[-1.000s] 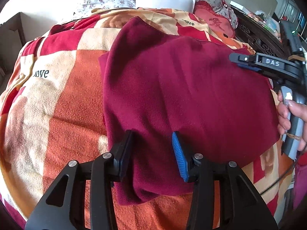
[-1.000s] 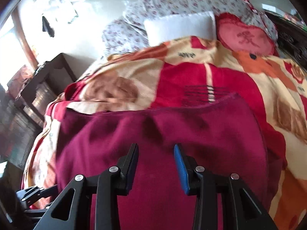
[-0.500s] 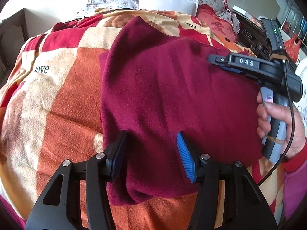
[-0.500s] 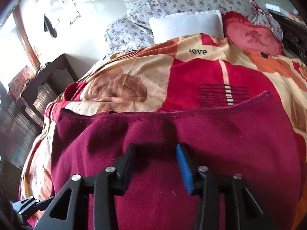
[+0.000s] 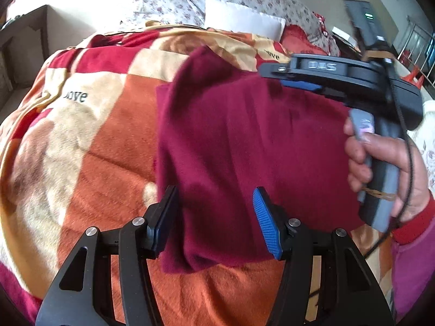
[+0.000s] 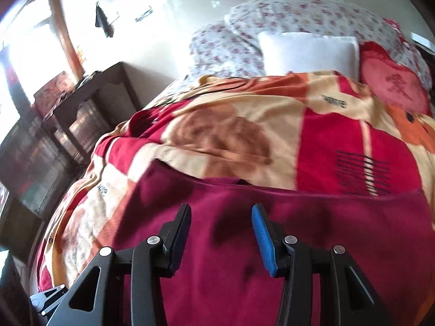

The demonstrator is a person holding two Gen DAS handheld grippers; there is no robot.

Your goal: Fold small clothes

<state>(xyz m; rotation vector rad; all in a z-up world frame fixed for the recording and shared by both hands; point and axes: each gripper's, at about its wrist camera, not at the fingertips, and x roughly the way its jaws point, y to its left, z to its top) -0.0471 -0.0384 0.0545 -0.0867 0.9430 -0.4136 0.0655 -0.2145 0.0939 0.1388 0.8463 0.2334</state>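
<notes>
Left wrist view: maroon garment (image 5: 244, 141) lies folded on blanket (image 5: 103, 141).

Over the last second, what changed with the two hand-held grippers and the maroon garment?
Both jaws have just been opening. The left hand-held gripper spread wider above the maroon garment, gripping nothing. The right hand-held gripper slid across the cloth, in the left wrist view toward the middle, empty too. The garment stayed flat on the patterned blanket, pillows unmoved.

Checked orange, red and cream blanket (image 5: 89, 146) spread over bed. White pillow (image 6: 307, 51) against floral pillows (image 6: 299, 13); dark wooden shelf (image 6: 89, 108) beside
</notes>
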